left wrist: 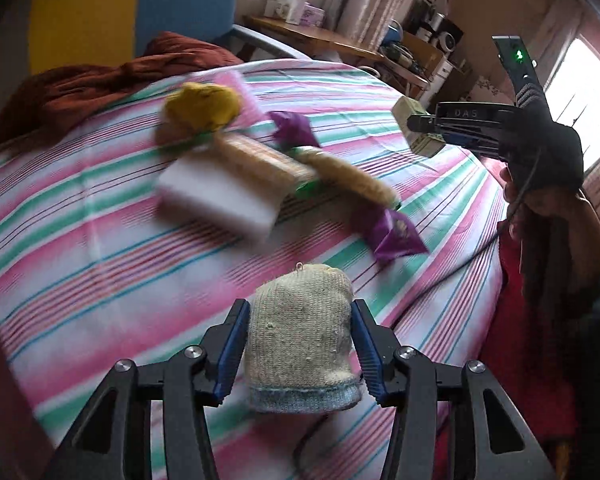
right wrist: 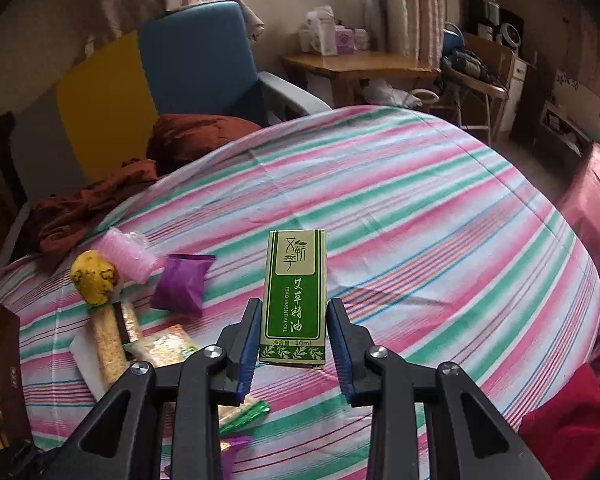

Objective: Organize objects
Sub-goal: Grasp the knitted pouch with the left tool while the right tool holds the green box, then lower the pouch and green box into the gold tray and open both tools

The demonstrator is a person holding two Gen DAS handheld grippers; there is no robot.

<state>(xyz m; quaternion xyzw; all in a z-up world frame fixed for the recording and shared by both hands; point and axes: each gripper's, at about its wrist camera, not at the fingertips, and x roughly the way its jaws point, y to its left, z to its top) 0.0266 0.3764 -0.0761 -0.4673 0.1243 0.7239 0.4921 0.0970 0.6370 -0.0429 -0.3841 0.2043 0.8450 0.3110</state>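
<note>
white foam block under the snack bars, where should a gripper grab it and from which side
Judging from the left wrist view, grip the white foam block across its short width at the near bare end, coming down from above. The biscuit packs lie across its far part, so only that near corner is free; its flat parallel sides suit the jaws, though blur hides its edges.

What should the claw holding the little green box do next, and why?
Probably carry the small green cardboard box over beside the snack pile on the striped sheet and set it down: the right claw grips it above bare sheet, while the other things cluster left.
</note>
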